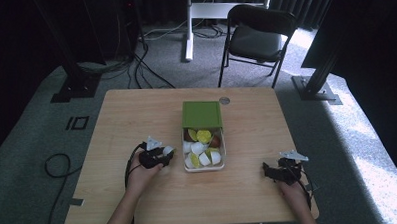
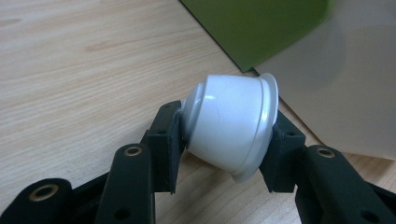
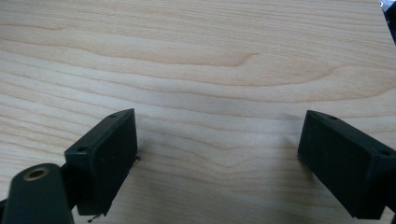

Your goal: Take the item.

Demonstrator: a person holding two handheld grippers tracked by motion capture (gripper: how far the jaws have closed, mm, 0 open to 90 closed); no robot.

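A pale wooden bench (image 1: 136, 114) is sitting on grey carpet, dark curtains are hanging behind, and a black chair (image 1: 256, 37) is standing well beyond the far edge. The left hand-held gripper (image 1: 164, 154) is clamping a small white cup (image 2: 231, 128) sideways, one pad on its base and the other on its rim, just beside the left wall of the box (image 1: 222, 163). That grip is looking risky: the cup is tapering, its rim is flaring past the pad, and the smooth plastic could be squirting out forward if the squeeze is easing or the wrist is tipping. It is hanging close above the wood, so a drop would probably be sending it rolling along the bench rather than into the box. The box is already crowded with white cups and some green, yellow and brown pieces, so anything set in or lifted out is likely nudging a neighbour. The green lid (image 1: 201, 115) is lying at the box's far end, touching it, and is not blocking the near side. A small round disc (image 1: 224, 100) is resting by the far edge, well clear. The right hand-held gripper (image 1: 278, 171) is waiting well apart at the near right, jaws spread wide over bare wood, gripping nothing. Cables (image 1: 56, 167) are trailing over the floor.
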